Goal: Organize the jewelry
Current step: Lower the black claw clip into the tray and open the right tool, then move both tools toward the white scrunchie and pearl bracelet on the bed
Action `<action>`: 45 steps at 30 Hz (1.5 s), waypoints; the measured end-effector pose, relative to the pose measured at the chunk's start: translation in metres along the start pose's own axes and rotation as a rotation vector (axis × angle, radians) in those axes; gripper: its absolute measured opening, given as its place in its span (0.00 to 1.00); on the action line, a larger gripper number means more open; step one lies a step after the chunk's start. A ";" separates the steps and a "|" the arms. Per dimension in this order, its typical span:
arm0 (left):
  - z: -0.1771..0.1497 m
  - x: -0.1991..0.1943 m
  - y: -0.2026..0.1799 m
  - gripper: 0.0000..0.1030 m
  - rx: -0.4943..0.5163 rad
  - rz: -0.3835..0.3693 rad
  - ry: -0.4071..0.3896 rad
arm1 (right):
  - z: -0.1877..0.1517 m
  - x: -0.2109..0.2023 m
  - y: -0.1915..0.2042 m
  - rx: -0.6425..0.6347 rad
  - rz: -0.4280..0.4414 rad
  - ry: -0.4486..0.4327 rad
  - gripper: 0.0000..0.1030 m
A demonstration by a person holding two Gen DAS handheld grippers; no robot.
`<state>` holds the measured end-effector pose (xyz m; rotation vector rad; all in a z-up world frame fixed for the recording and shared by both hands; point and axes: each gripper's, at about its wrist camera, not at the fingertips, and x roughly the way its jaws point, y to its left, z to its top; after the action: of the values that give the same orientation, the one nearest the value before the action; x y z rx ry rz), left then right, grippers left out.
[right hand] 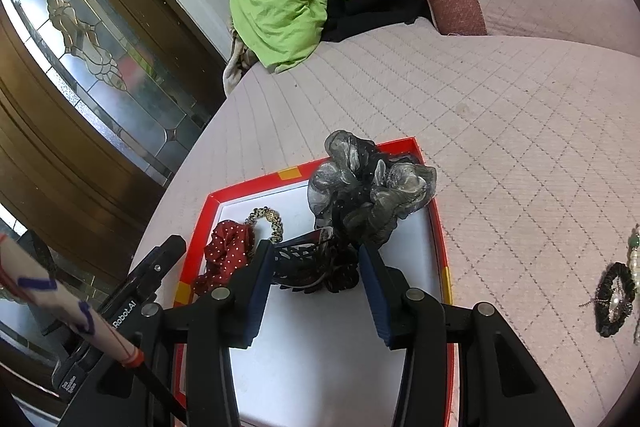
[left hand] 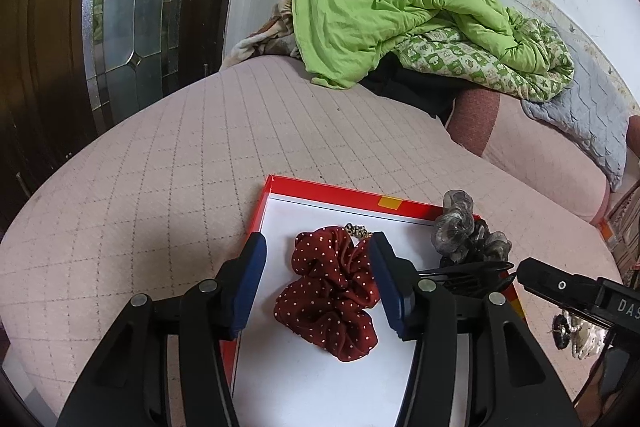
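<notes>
Bed [left hand: 168,155]: one, pink quilted cover; carries everything below.

Quilt [left hand: 400,15]: one, green, heaped at the far side of the bed.

Box lid [left hand: 320,193]: one, red rim, white floor, lying flat on the bed; holds four pieces.

Grey scrunchie [right hand: 368,191]: one, sheer, at the lid's far right corner, overhanging the rim.

Red scrunchie [left hand: 332,291]: one, white dots, long axis running near to far, on the lid's left half.

Hair claw [right hand: 308,261]: one, black, lying on its side, long axis left to right, below the grey scrunchie.

Leopard tie [right hand: 269,223]: one, thin loop, just beyond the red scrunchie.

Black band [right hand: 614,301]: one, on the bed, right of the lid, well apart.

Left tongs [left hand: 318,281]: open, straddling the red scrunchie, no contact visible.

Right tongs [right hand: 316,285]: open, either side of the hair claw.

Writing: "Robot.AI" on the left tongs' body; "DAS" on the right.
</notes>
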<state>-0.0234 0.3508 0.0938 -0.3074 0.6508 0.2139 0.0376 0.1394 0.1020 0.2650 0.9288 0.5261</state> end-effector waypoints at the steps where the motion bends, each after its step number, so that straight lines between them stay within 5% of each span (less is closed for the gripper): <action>1: 0.000 -0.001 -0.001 0.51 0.005 0.005 -0.004 | -0.001 -0.002 -0.001 0.001 0.001 -0.001 0.47; 20: -0.008 -0.022 -0.038 0.52 0.113 0.063 -0.069 | -0.009 -0.047 -0.029 0.047 0.014 -0.038 0.48; 35: -0.035 -0.047 -0.104 0.56 0.283 0.108 -0.136 | -0.026 -0.114 -0.093 0.108 -0.004 -0.093 0.48; 45: -0.091 -0.082 -0.178 0.61 0.398 -0.057 -0.103 | -0.048 -0.182 -0.184 0.213 -0.077 -0.197 0.51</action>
<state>-0.0864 0.1447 0.1140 0.0676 0.5674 0.0424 -0.0319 -0.1141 0.1193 0.4637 0.7996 0.3228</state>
